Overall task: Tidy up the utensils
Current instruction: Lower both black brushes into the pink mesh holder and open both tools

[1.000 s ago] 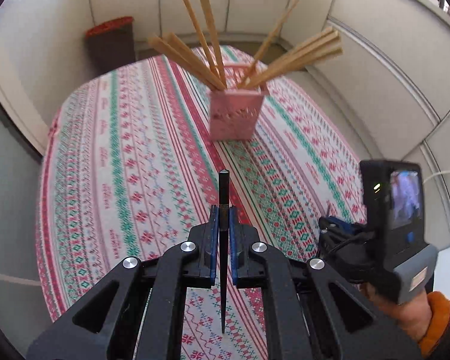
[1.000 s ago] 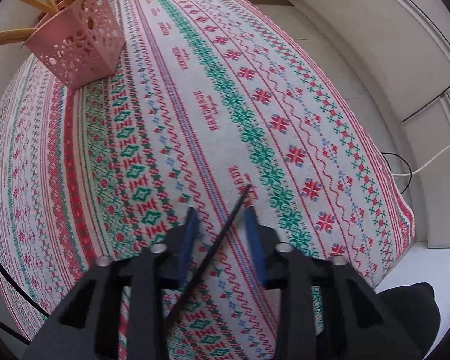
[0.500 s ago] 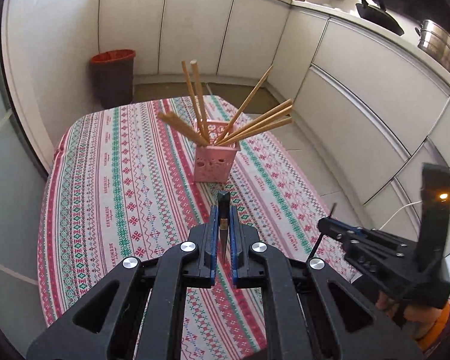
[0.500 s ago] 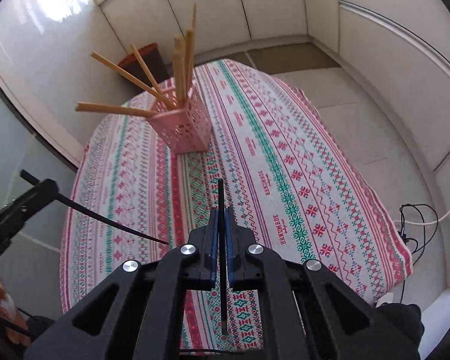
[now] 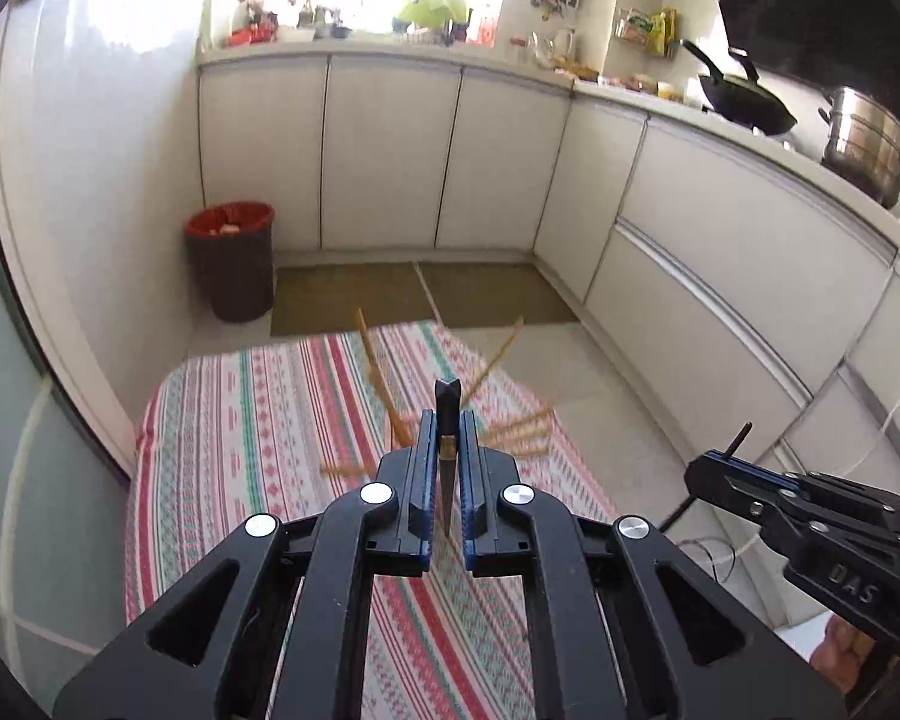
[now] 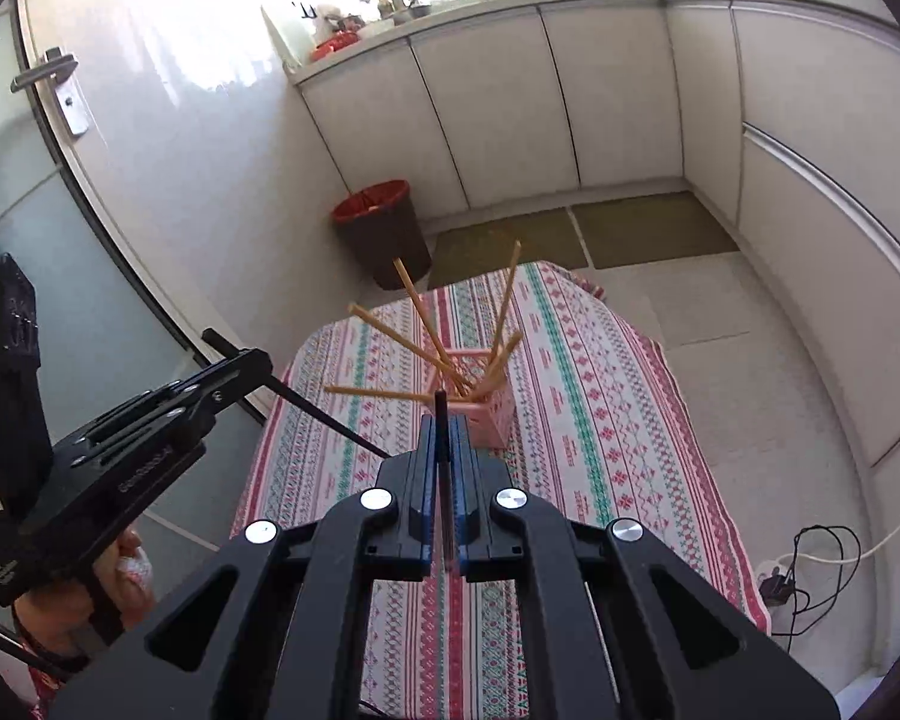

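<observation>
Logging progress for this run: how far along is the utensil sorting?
Done: several wooden chopsticks stand in the pink holder on the tablecloth. In hand: the left gripper and right gripper each clamp one black chopstick, lifted above the table. Left: dropping both into the holder.

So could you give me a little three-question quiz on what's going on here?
1. True or false: the left gripper and right gripper each clamp a black chopstick.
2. What colour is the holder on the table?
3. The wooden chopsticks are: A) flat on the table B) standing in the holder C) in the bin.

Key: 1 true; 2 pink; 3 B.
</observation>
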### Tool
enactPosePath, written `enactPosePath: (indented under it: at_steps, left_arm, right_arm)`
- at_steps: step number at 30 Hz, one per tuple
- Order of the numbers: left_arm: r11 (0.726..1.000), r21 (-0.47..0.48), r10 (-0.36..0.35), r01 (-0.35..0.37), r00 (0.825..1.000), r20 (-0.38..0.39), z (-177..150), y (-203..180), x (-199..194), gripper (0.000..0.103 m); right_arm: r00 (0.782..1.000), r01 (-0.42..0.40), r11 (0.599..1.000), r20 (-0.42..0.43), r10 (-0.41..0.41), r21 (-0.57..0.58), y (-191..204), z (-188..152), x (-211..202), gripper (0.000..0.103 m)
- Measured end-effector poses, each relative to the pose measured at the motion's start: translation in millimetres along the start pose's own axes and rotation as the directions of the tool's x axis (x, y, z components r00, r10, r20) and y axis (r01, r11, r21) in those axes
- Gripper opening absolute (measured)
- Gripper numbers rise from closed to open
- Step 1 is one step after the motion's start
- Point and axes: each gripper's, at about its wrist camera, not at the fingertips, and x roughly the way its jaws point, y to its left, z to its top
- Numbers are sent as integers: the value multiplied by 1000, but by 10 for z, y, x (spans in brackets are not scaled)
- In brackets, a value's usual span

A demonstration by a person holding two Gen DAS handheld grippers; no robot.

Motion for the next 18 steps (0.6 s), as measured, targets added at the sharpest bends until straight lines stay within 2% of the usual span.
enactPosePath:
  at_steps: [6,11,14,18]
  left_arm:
    - [999,-12,35,-34,999,41,361,23,270,6]
    - [998,-23,65,-66,998,-11,460,67,710,9]
    - [995,-78,57,-62,996,-72,411,195,944,9]
    - [984,-168,52,-57,998,-34,369,427,867,13]
  right_arm:
    - [998,-22,1000,65,22,-2,85,467,-33,5]
    - [996,-10,1000,90,8,17,49,741,179,5]
    - [997,4,999,79,-7,40,24,857,372,5]
    - [995,34,998,87,-38,47,5,961,603,5]
